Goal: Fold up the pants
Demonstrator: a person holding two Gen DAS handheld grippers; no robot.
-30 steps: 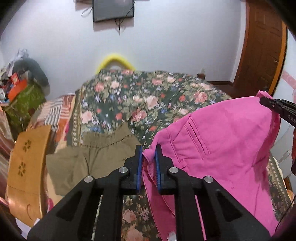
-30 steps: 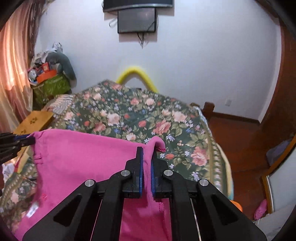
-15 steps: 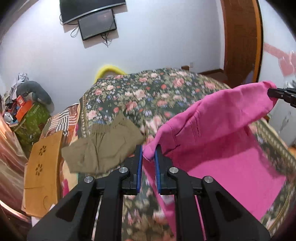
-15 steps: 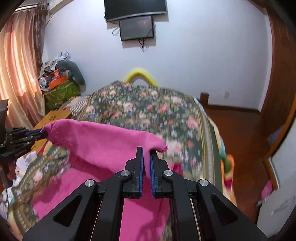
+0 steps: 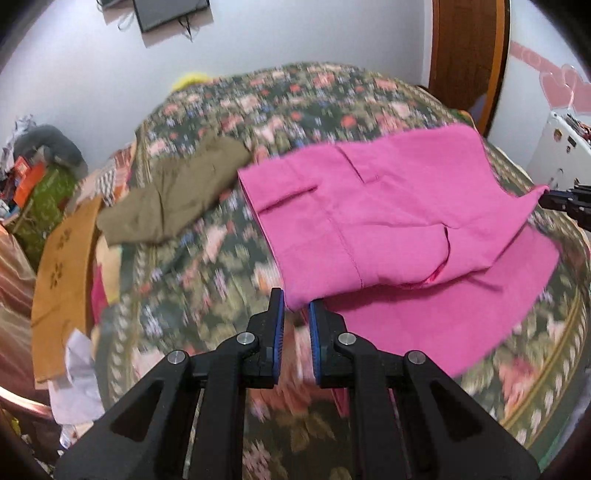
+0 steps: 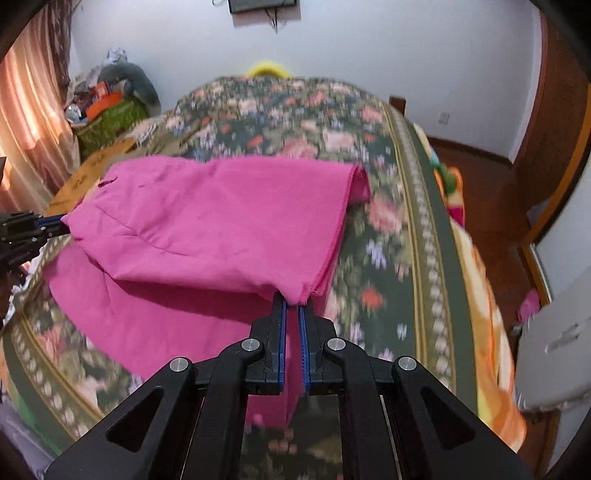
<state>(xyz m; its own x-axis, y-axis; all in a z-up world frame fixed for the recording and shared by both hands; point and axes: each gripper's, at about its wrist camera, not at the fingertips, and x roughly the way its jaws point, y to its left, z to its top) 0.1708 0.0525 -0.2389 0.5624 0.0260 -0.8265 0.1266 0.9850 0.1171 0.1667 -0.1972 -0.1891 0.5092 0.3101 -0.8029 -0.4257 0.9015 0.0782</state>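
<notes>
Pink pants (image 5: 373, 221): one pair, spread over the near part of the floral bedspread (image 5: 229, 258); the upper layer is raised off the lower layer, which lies flat on the bedspread; a slit pocket shows on the raised layer; the far edge rests on the bedspread

Left gripper (image 5: 294, 306): black frame, blue pads; fingers clenched on a near corner of the pink pants, just above the bedspread; seen again from the right wrist camera at the pants' left edge (image 6: 55, 225)

Right gripper (image 6: 291, 304): same build; fingers clenched on the opposite near corner of the pink pants, fabric hanging down between the pads; its tip shows from the left wrist camera at the pants' right corner (image 5: 554, 199)

Olive shorts (image 5: 173, 199): lying on the bedspread, well apart from the pink pants, toward its left side

Wooden board (image 5: 62, 284): beside the bedspread's left edge

Wall-mounted screen (image 5: 170, 11): on the white wall beyond the bedspread's far end

Wooden door (image 5: 469, 55): beyond the bedspread's far right corner
</notes>
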